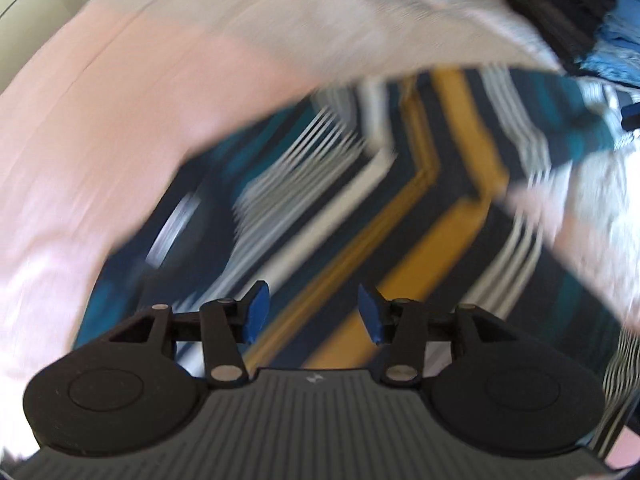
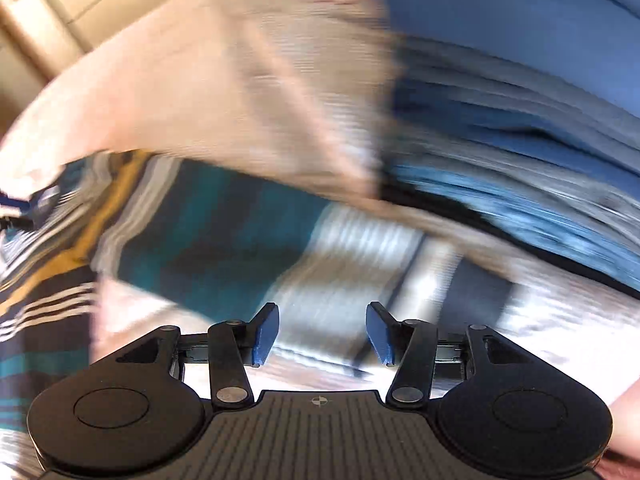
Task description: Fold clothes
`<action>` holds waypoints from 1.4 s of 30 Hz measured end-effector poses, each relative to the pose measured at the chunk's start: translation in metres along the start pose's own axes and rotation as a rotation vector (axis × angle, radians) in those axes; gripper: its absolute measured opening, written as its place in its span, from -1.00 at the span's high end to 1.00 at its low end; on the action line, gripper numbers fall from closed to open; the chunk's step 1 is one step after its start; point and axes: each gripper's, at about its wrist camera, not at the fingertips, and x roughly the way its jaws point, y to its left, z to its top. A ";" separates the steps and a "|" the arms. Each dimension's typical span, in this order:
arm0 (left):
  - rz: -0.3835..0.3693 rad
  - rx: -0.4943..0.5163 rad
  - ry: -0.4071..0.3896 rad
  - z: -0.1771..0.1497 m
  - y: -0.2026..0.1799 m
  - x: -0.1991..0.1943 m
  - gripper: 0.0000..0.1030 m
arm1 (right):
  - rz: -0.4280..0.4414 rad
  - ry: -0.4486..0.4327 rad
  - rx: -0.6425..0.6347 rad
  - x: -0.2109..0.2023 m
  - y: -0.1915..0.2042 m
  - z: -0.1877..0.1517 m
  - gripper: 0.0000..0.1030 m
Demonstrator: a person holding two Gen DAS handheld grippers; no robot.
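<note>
2 blue-padded fingers of the left gripper stand spread with nothing between them in the left wrist view. Directly ahead and below lies the striped garment, navy with teal, white and mustard bands. Its stripes run diagonally from lower left to upper right, so its long axis appears to run away from the gripper on that slant, though blur makes this uncertain. A pale pink sheet wraps around the garment's left and far sides. At the upper right sits a heap of dark and blue clothes, well apart from the gripper.

Next, in the right wrist view, the right gripper is also spread and empty. The striped garment lies ahead and mostly to the left, with a grey-white part just beyond the fingertips. Blue fabric fills the upper right.

I judge both grippers close to the garment, with the left one more squarely over it, so either could reach an edge.

0 brands, labels or readable writing show; both views are heavily motion-blurred.
</note>
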 end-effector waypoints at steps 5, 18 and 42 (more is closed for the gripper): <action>0.100 -0.151 0.072 -0.138 0.039 -0.056 0.04 | 0.122 0.003 -0.133 0.023 0.098 0.000 -0.03; 0.179 -0.277 0.134 -0.465 0.155 -0.118 -0.09 | 0.252 0.076 -0.369 0.070 0.414 -0.079 -0.05; 0.116 -0.277 0.069 -0.546 0.186 -0.145 -0.17 | 0.289 0.189 -0.486 0.051 0.606 -0.148 -0.16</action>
